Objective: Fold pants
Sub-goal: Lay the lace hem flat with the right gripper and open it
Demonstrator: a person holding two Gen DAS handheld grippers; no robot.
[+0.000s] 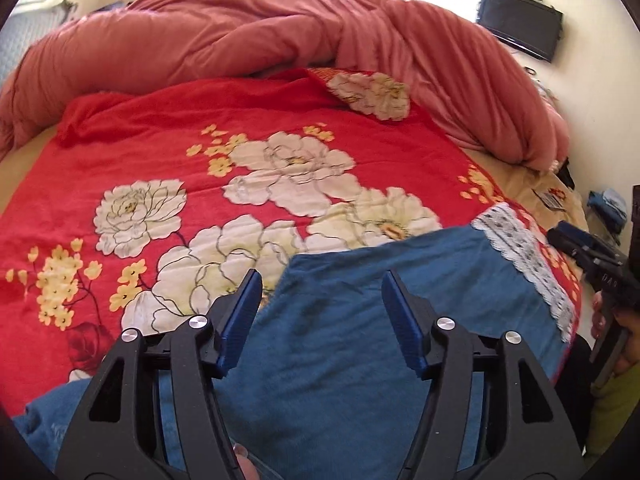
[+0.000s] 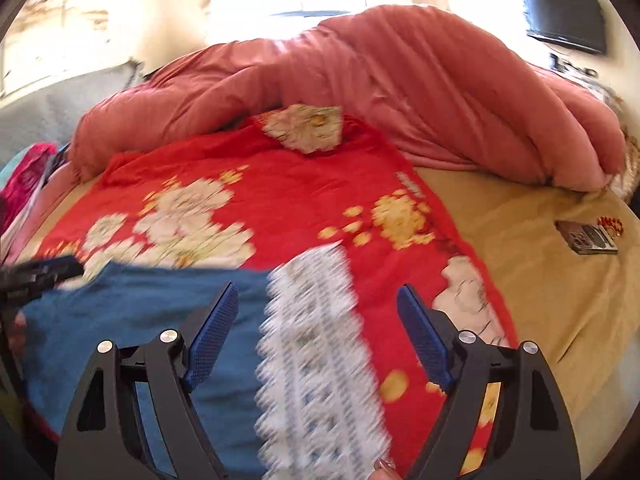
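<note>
1. Pants of blue soft knit cloth (image 1: 360, 320), edged with a white lace band (image 1: 528, 264), lay flat at the lower middle of the left wrist view, on a red bedspread printed with large white flowers (image 1: 180, 168). In the right wrist view the same blue cloth filled the lower left and the lace band ran down the lower middle.
2. The left gripper (image 1: 322, 312) stood with its blue-padded jaws spread, blue cloth showing in the gap but neither pad pressing on it.
3. The right gripper (image 2: 318, 332) likewise stood wide apart, straddling the lace band without pinching it; that view was blurred, so finer contact could not be told. From the left wrist view the right gripper showed at the right edge, held in a person's hand (image 1: 612, 320).
4. A rumpled pink quilt (image 1: 248, 36) was heaped across the top of both views, and a dark flat screen (image 1: 520, 22) hung on the wall at the upper right. A small flat dark device (image 2: 586, 237) lay on the tan sheet (image 2: 540, 260) at the right.
5. Judged from this, one fold looked just laid and let go, with both grippers free above the garment.
6. The next move probably called for choosing a fresh edge, likely the lace end or the opposite end, closing both grippers on it evenly and carrying it across without dragging the layers beneath.
</note>
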